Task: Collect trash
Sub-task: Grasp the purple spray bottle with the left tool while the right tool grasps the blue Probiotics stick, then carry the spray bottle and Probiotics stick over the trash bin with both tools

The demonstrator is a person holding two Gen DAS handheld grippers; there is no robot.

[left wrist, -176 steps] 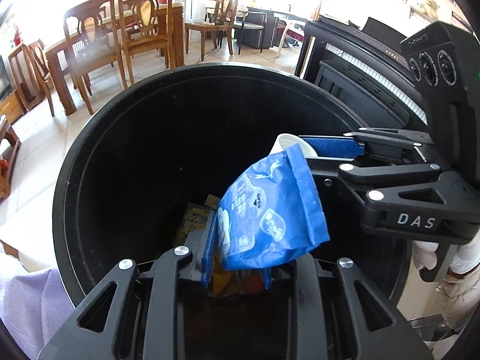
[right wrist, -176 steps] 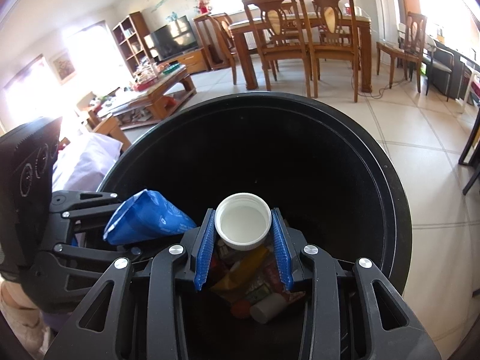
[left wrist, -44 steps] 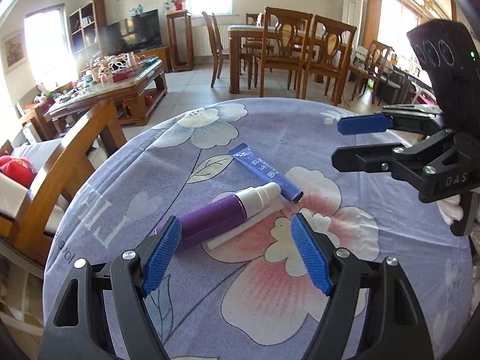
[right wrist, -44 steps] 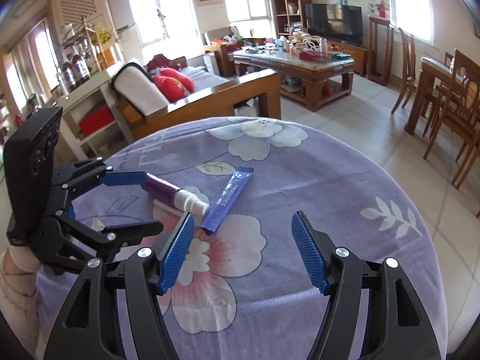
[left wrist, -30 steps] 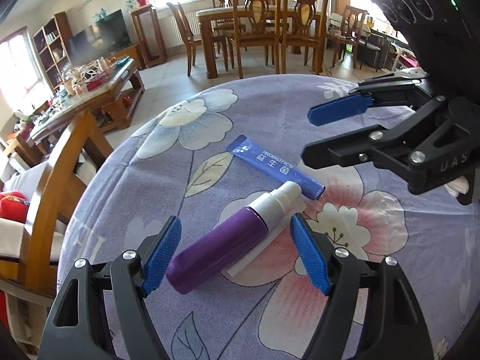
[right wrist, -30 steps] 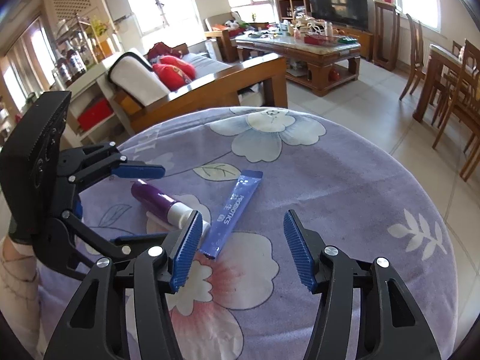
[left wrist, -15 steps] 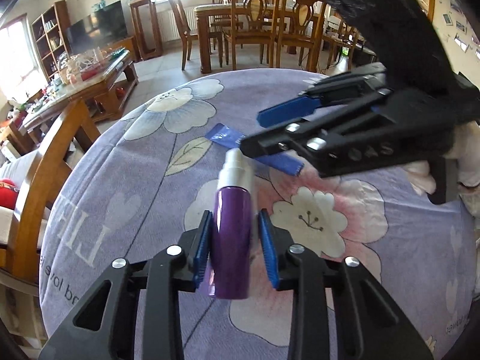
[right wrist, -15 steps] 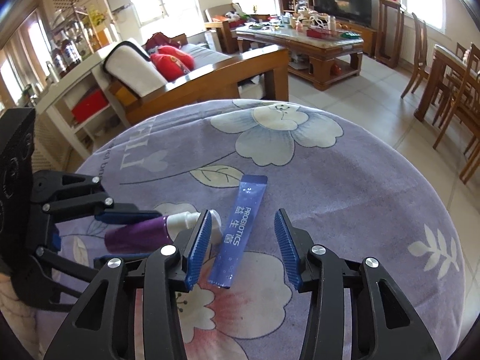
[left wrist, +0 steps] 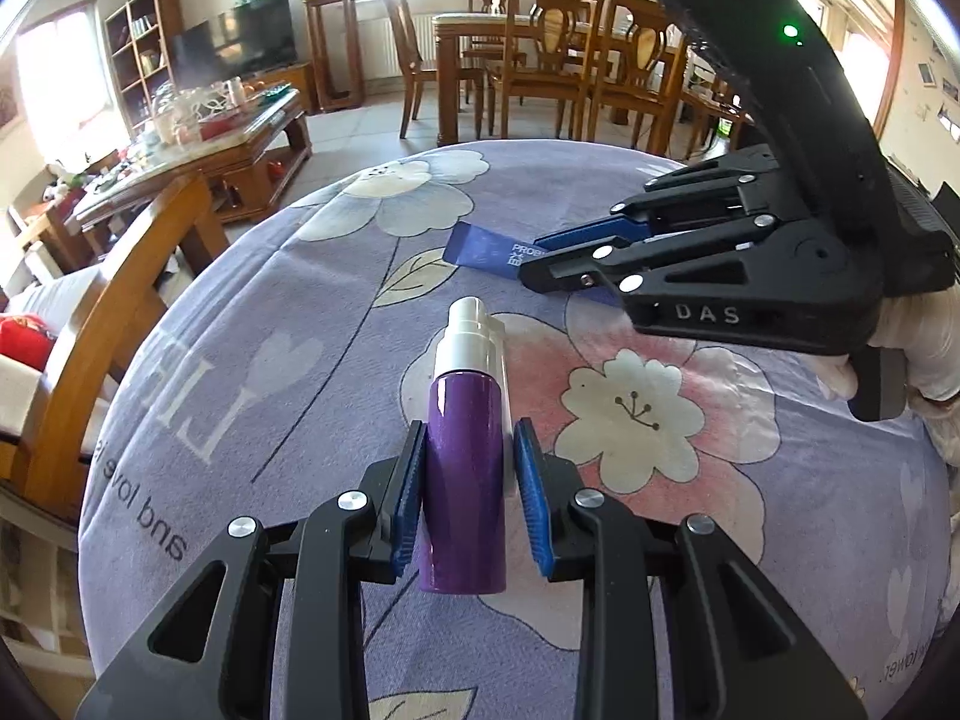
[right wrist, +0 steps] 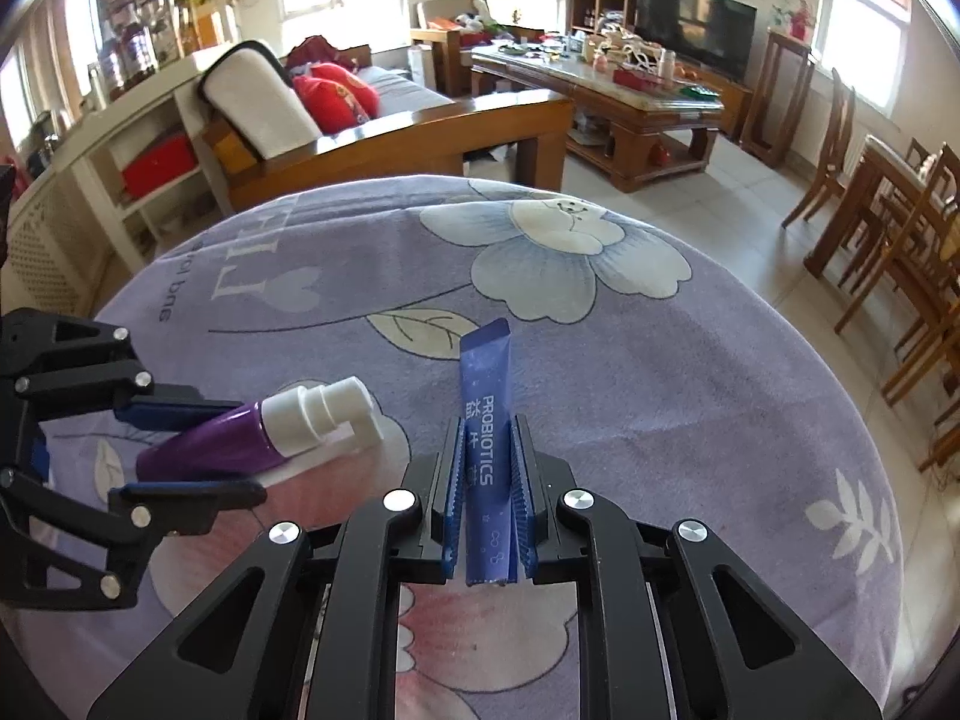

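**Both claws clamped on trash over the flowered desk**

The left claw (left wrist: 469, 501) is closed on the purple spray bottle (left wrist: 465, 462), its blue pads pressed against either side of the bottle's body. The bottle lies lengthwise along the fingers, white pump cap (left wrist: 468, 330) pointing away from the camera, over a pink flower printed on the purple tablecloth (left wrist: 252, 372). A white strip shows just under the bottle's right side; what it is cannot be told.

The right claw (right wrist: 485, 498) is closed on the blue probiotics sachet (right wrist: 487, 420), gripping it near its lower half so that the upper end sticks out ahead of the fingers, over the cloth between a leaf and a pale blue flower. In the right wrist view the left claw (right wrist: 180, 450) enters from the left edge of the desk, the bottle (right wrist: 240, 438) between its fingers, the cap near the sachet but apart from it.

Both items sit around the middle of the round desk. Beyond its far edge stand a wooden sofa (right wrist: 384, 120), a coffee table (right wrist: 630, 102) and dining chairs (left wrist: 540, 60).
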